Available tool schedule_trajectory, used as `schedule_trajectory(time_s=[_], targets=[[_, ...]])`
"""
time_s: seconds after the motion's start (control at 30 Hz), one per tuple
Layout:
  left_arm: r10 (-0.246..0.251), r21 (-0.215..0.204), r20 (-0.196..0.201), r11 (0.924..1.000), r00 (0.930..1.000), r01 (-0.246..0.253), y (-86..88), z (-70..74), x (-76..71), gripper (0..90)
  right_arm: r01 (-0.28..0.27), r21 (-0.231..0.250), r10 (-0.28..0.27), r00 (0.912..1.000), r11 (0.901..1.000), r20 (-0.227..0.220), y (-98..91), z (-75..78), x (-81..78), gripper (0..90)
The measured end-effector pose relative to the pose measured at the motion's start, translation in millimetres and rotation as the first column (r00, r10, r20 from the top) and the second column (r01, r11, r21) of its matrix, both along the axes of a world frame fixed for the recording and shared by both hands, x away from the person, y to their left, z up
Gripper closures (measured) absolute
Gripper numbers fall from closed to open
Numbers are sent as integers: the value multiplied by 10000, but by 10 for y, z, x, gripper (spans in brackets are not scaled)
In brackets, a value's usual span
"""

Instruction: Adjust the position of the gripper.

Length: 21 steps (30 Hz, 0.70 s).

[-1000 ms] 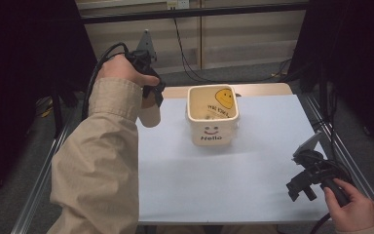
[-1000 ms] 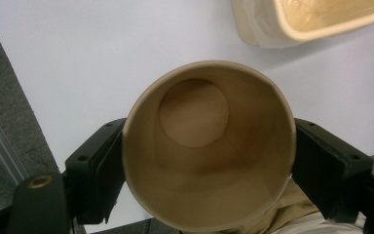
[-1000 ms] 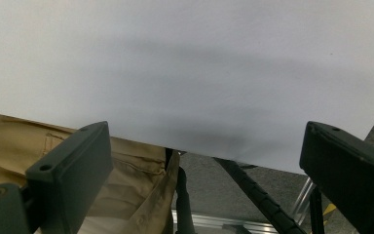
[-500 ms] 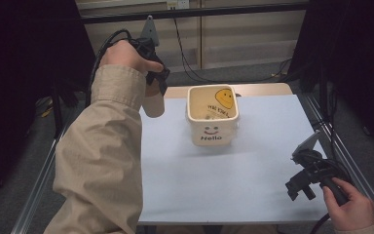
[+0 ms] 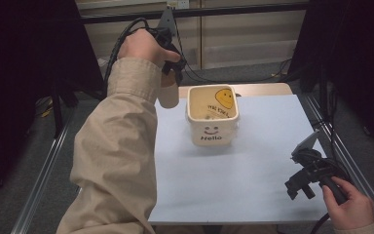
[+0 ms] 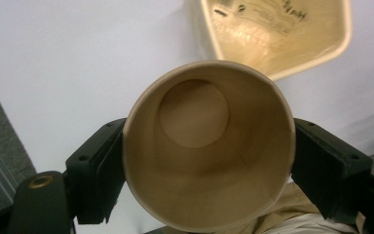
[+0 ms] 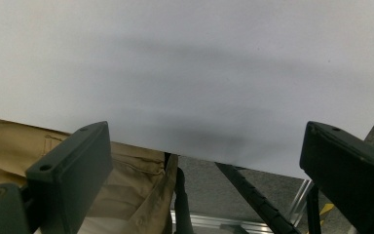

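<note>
Left gripper (image 5: 171,80) holds cup (image 6: 208,146) clamped by its fingers (image 6: 100,168), upright, raised beside the tub (image 5: 212,117), likely for clearance over its rim. Right gripper (image 5: 302,183) idles, fingers apart, at the counter (image 5: 253,170) edge.

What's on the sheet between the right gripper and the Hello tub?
Nothing: in the high view the stretch of pale blue sheet between the right gripper and the Hello tub is bare.

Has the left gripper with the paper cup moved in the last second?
Yes. The left gripper has carried the paper cup up and away from the person, while the Hello tub beside it stays put.
</note>
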<state>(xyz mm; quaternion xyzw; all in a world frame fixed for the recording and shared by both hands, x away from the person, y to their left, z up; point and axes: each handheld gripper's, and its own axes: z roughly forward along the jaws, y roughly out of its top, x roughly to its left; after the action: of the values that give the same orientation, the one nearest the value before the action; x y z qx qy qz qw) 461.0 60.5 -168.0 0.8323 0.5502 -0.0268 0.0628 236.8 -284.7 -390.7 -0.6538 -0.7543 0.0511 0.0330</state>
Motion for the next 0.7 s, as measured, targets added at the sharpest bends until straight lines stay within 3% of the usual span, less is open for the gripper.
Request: schedule_trajectory(time_s=[0.13,0.33,0.6,0.7], targets=[[-392,-62,184,9992,9991,393,-215,24,44,195,67,32,-67,10000,10000,2,-2,6,-1,51],[-464,-199,315,9987,9984,471,-432,-22,80,195,21,-21,-21,10000,10000,39,-2,3,0,53],[-776,-108,422,9969,9961,781,-530,-112,131,195,-71,-14,71,10000,10000,68,-3,4,-5,51],[-647,-155,470,9977,9968,655,-559,-155,137,195,-63,-28,63,10000,10000,51,3,5,-5,51]])
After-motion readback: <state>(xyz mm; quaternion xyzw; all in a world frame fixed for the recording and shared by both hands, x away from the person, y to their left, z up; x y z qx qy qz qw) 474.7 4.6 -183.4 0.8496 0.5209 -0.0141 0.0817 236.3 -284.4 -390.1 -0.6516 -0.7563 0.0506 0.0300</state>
